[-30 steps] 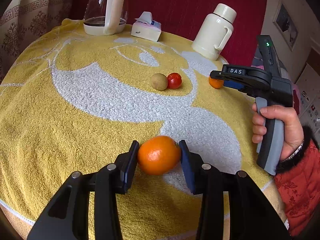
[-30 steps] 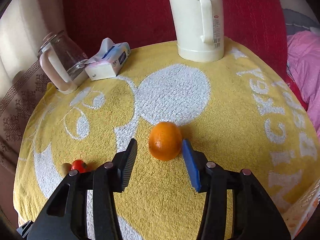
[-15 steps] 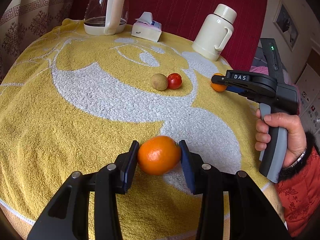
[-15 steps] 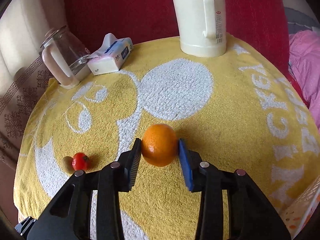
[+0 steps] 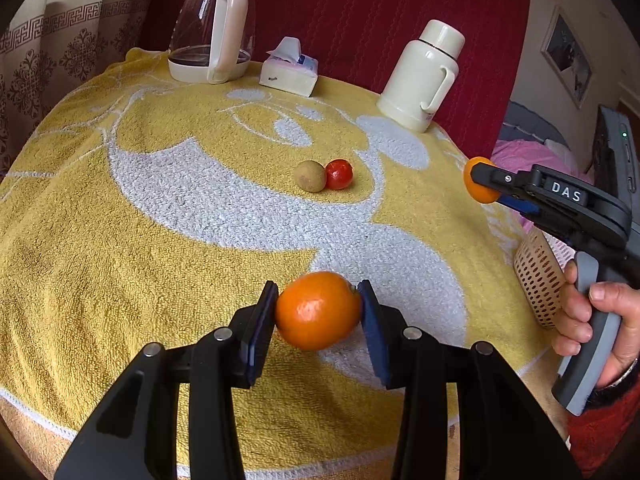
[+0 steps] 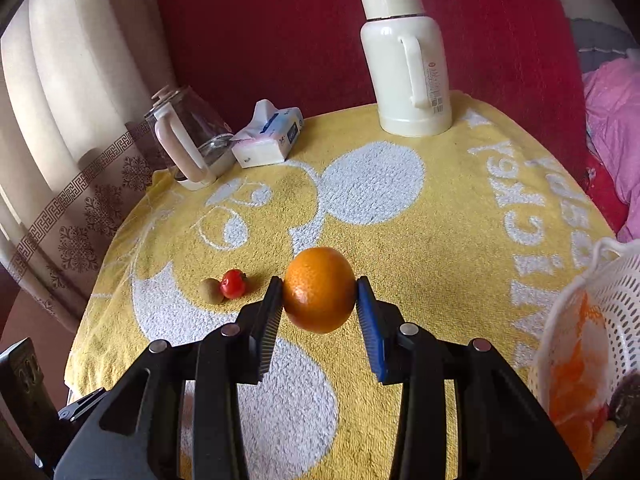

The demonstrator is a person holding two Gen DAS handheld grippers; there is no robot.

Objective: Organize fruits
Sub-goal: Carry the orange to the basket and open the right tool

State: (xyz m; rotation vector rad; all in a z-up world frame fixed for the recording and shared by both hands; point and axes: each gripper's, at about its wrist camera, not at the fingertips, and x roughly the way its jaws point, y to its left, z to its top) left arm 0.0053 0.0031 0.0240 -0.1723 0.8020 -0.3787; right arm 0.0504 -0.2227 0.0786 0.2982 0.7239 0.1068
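My left gripper (image 5: 318, 322) is shut on an orange (image 5: 318, 310) and holds it just above the yellow towel near the front edge. My right gripper (image 6: 319, 305) is shut on a second orange (image 6: 319, 289), lifted above the towel; this orange also shows in the left wrist view (image 5: 478, 186). A kiwi (image 5: 310, 176) and a red tomato (image 5: 339, 174) lie side by side mid-table, also in the right wrist view, kiwi (image 6: 211, 291) and tomato (image 6: 233, 284). A white mesh basket (image 6: 596, 320) with fruit inside stands at the right edge.
A glass kettle (image 5: 214, 26), a tissue pack (image 5: 289, 72) and a cream thermos (image 5: 424, 76) stand along the table's far side against a red backdrop. The basket also shows in the left wrist view (image 5: 538, 280), behind the right hand. A curtain hangs at the left.
My right gripper closed on its orange and lifted it up and toward the right, bringing the basket into view. My left gripper still holds its orange, raised slightly.
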